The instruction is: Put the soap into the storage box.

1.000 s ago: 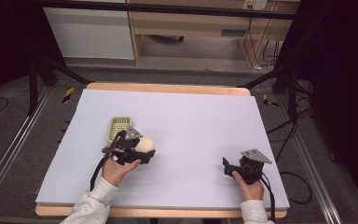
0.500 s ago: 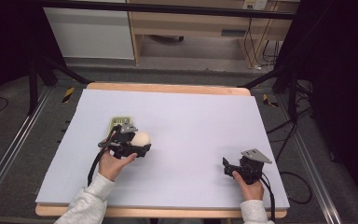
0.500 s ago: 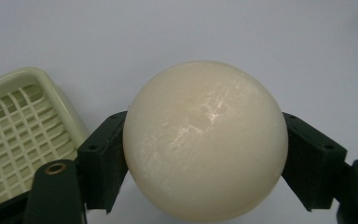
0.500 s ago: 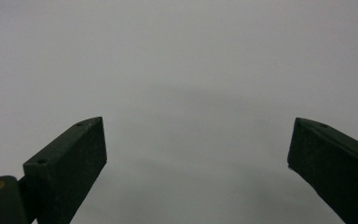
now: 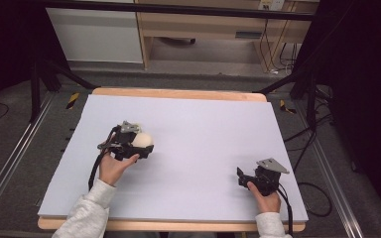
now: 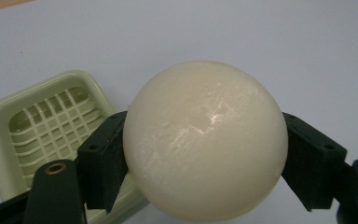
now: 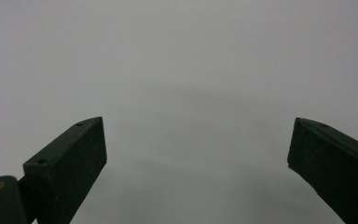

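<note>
1. Since the earlier frames, the left gripper has carried the cream ball toward 12 o'clock, over the pale green soap dish.
2. Seen in the left gripper view, the cream ball sits clamped between both black pads, one pressing at 9 o'clock and one at 3 o'clock.
3. From the ball, the soap dish lies at 9 o'clock, just beside and beneath the jaws.
4. At 4 o'clock across the white table, the right gripper rests with jaws spread wide, nothing between them.
</note>
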`<control>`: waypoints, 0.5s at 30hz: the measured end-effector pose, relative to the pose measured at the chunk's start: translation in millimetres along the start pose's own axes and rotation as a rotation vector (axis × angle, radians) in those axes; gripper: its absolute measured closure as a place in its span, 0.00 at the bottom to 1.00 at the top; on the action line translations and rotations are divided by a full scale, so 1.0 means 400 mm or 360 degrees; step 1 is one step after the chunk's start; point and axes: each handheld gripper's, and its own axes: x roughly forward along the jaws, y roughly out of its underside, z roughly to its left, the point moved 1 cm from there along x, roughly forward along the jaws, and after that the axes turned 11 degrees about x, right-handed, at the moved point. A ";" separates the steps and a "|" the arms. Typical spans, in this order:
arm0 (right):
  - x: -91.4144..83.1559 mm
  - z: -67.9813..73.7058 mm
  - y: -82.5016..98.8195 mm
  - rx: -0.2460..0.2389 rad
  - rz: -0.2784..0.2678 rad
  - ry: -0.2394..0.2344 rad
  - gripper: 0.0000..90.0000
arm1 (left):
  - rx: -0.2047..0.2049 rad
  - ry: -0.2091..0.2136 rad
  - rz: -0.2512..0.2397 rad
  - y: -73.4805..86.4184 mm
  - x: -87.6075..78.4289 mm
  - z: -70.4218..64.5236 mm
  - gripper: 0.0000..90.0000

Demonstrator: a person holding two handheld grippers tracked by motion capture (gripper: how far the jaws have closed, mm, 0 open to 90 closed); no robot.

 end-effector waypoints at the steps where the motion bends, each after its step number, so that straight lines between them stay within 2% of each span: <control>1: 0.000 0.000 0.000 0.0000 0.0000 0.0000 0.05 | -0.0003 -0.0005 0.0006 0.001 0.001 0.004 0.27; 15: 0.000 0.000 0.000 0.0002 0.0002 -0.0001 0.05 | -0.0021 -0.0038 0.0051 0.003 0.019 0.045 0.27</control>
